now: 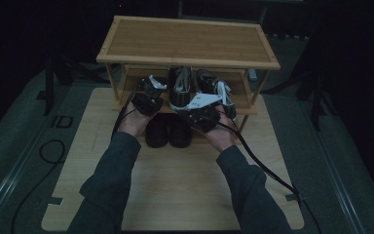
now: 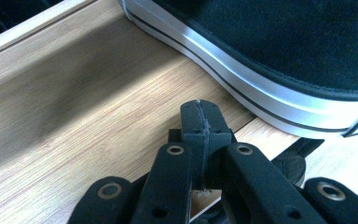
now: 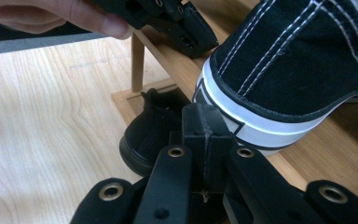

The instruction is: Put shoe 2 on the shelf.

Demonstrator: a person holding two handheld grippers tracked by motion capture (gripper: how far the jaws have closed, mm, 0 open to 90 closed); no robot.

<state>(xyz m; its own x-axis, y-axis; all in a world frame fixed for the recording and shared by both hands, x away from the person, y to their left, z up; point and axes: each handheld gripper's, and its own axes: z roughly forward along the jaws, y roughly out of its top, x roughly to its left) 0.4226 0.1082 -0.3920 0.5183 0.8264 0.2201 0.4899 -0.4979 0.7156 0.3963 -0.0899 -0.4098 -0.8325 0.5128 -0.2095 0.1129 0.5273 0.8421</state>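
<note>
A black canvas sneaker (image 3: 293, 70) with a white rubber sole and white stitching sits on the middle shelf of a bamboo shoe rack (image 1: 190, 41), its heel at the shelf's front edge. A second sneaker (image 1: 216, 90) lies just beside it on the same shelf. In the left gripper view the first sneaker's white sole band (image 2: 242, 79) runs across the shelf board just ahead of the jaws. The left gripper (image 2: 200, 119) hovers over that board with its jaws pressed together and nothing between them. The right gripper (image 3: 204, 122) points at the sneaker's heel, its jaws likewise closed tight and empty; whether it touches the sole I cannot tell. Below, a pair of black shoes (image 1: 168, 130) rests on the lowest shelf. The rack stands on a light wooden table (image 1: 175, 185).
</note>
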